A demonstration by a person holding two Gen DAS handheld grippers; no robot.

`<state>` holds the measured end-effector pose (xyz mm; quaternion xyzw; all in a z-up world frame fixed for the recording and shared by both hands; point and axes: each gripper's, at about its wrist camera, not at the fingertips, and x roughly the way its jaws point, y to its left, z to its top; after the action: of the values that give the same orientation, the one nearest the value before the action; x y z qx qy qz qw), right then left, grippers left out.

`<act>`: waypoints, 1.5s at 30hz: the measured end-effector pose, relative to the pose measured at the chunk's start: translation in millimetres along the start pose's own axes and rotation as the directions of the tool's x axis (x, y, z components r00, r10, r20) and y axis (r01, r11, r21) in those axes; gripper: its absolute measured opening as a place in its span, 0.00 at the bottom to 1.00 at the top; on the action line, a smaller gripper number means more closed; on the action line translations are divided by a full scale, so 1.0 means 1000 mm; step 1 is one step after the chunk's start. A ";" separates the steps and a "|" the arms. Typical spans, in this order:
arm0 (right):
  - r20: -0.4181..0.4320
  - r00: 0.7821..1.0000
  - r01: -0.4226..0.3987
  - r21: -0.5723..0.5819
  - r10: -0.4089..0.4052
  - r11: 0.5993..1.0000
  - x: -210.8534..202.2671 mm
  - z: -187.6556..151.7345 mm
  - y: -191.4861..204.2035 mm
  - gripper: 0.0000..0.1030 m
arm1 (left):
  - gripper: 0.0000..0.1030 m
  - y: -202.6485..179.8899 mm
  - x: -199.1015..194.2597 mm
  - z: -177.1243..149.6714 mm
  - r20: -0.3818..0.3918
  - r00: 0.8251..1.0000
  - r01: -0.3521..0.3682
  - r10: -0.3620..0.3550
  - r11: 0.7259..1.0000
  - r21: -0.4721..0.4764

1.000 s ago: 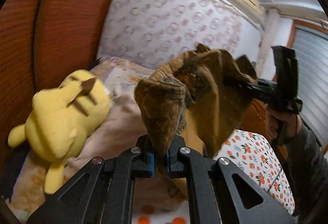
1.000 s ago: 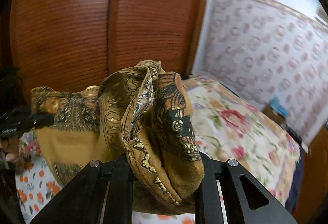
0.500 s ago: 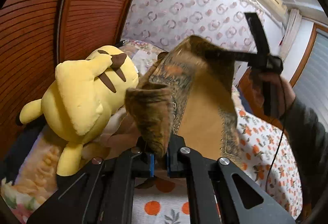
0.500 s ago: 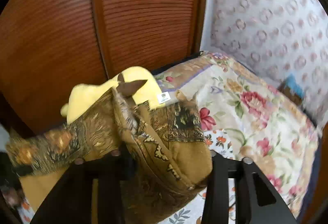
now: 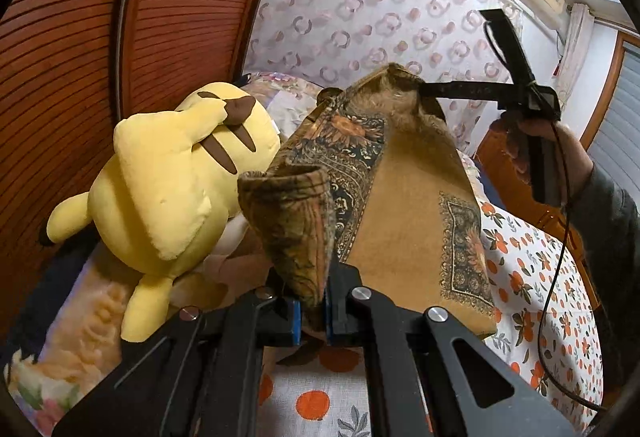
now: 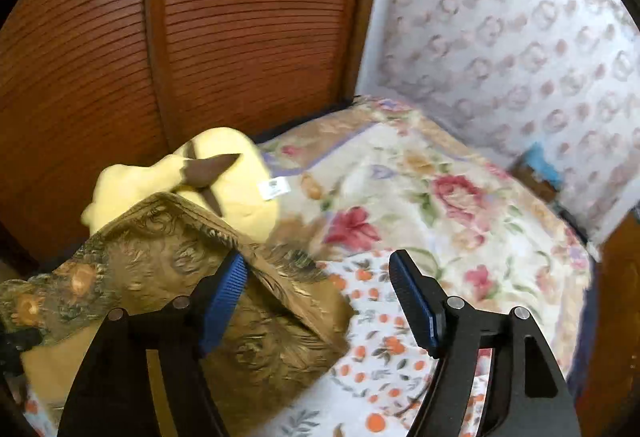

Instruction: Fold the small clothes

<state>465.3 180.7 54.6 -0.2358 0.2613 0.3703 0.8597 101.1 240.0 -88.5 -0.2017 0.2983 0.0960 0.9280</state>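
A brown patterned cloth (image 5: 404,205) with an ochre centre hangs above the bed. My left gripper (image 5: 310,313) is shut on one corner of it. In the left wrist view the right gripper (image 5: 424,89) still touches the far corner. In the right wrist view my right gripper (image 6: 320,297) has its jaws wide apart; the cloth (image 6: 208,289) drapes over its left finger (image 6: 224,297) and nothing lies between the pads.
A yellow plush toy (image 5: 172,181) lies left of the cloth by the wooden wardrobe (image 5: 80,37). The bed has an orange-dotted sheet (image 5: 540,301) and a floral blanket (image 6: 440,197). A patterned wall (image 6: 520,37) stands behind.
My right gripper has opened and let go of its cloth corner. The cloth has spread out and come down toward the bed. My left gripper keeps its grip.
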 end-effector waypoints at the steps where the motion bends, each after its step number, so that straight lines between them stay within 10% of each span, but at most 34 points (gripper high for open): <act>1: 0.023 1.000 -0.019 0.033 0.018 0.999 -0.003 -0.002 -0.001 0.73 | 0.08 0.000 0.000 0.000 -0.001 1.000 -0.001 0.001 1.000 -0.002; 14: 0.098 0.994 -0.069 0.173 0.053 0.983 -0.041 -0.053 -0.017 0.73 | 0.14 -0.004 -0.003 0.003 -0.001 0.999 -0.036 0.036 0.999 0.035; 25: 0.139 0.989 -0.069 0.175 0.045 0.982 -0.106 -0.109 0.009 0.73 | 0.90 -0.030 -0.038 0.013 0.118 0.990 -0.091 0.071 0.981 0.173; 45: 0.216 0.966 0.072 0.306 -0.143 0.949 -0.289 -0.247 0.048 0.74 | 0.90 -0.156 -0.075 -0.019 0.136 0.987 0.036 -0.086 0.941 0.337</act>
<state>191.0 -86.1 38.8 -0.0732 0.1965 0.3045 0.9291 77.6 87.2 -8.4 -0.0434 0.2338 0.0301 0.9708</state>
